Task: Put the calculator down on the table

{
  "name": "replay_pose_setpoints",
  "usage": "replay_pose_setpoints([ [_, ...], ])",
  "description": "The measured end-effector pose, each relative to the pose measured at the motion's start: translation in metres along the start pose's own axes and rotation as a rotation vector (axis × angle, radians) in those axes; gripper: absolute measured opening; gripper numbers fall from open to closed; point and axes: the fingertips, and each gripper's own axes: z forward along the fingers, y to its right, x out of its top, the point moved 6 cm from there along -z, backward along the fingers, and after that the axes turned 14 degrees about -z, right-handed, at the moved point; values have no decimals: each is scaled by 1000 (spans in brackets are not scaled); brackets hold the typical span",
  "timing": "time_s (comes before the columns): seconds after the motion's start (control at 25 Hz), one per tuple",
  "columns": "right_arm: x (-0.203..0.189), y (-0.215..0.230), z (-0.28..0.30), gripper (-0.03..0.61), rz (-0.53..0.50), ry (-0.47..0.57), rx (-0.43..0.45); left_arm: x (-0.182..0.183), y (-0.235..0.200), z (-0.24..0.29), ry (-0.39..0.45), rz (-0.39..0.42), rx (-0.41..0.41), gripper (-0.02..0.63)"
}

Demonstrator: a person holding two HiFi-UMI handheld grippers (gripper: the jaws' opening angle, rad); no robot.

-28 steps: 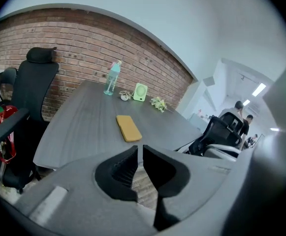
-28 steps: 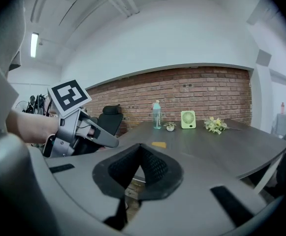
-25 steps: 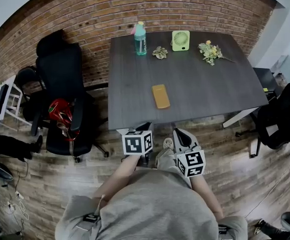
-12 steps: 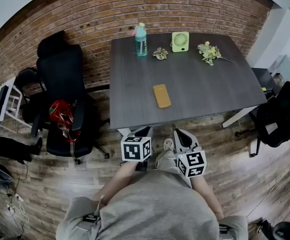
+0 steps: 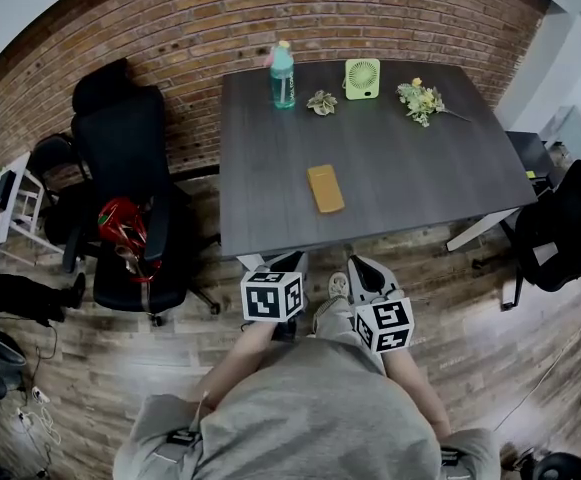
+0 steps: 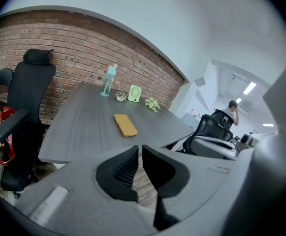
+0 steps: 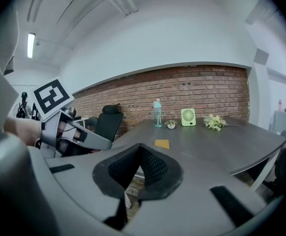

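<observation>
The calculator (image 5: 324,189), a flat orange-yellow slab, lies on the dark grey table (image 5: 420,178), a little in from its near edge. It also shows in the left gripper view as the calculator (image 6: 125,125) and in the right gripper view as the calculator (image 7: 162,144). My left gripper (image 5: 290,262) hangs below the table's near edge, close to my body, shut and holding nothing. My right gripper (image 5: 364,268) is beside it, also shut and holding nothing. In their own views the left gripper (image 6: 140,150) and right gripper (image 7: 140,149) have their pads together.
At the table's far side stand a teal bottle (image 5: 282,76), a small green fan (image 5: 362,80), a little plant (image 5: 321,104) and a flower bunch (image 5: 422,100). A black office chair (image 5: 125,168) with a red helmet (image 5: 122,225) is left of the table. Another chair (image 5: 560,233) is at the right.
</observation>
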Motion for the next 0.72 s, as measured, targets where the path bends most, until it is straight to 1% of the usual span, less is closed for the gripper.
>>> replay_pose_setpoints([
  [0.2,0,2,1,2,4,1,4,0,2,4,-13,-4,-21,35],
  [0.72,2,7,6,2,3,-1,24,5,6,11,-21,-10,-27,34],
])
